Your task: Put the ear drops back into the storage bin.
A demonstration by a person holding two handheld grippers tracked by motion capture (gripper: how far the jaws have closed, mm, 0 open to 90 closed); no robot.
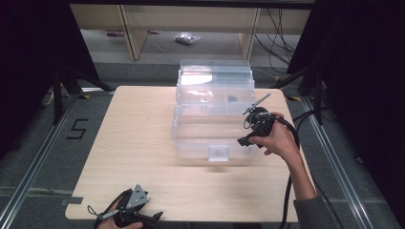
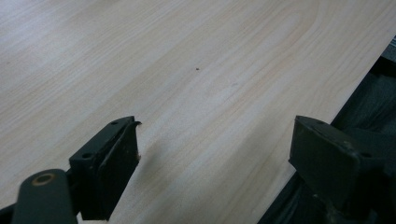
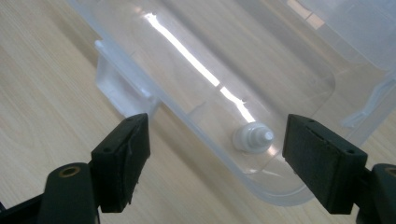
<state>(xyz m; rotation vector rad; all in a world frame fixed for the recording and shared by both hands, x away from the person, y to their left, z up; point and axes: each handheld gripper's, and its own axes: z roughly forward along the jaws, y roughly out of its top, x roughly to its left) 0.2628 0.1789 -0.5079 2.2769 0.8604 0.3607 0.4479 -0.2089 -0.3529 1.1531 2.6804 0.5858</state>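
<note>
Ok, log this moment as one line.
left tongs: open, idle at near table edge | right tongs: open, at clear bin front right corner | small white part inside bin

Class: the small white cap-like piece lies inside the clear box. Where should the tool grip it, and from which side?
Likely from above, through the clear box's open top, with the right tool. Grip the small white piece's wider ribbed base, not its narrow tip: it lies near a corner, so the walls block any sideways approach.
</note>
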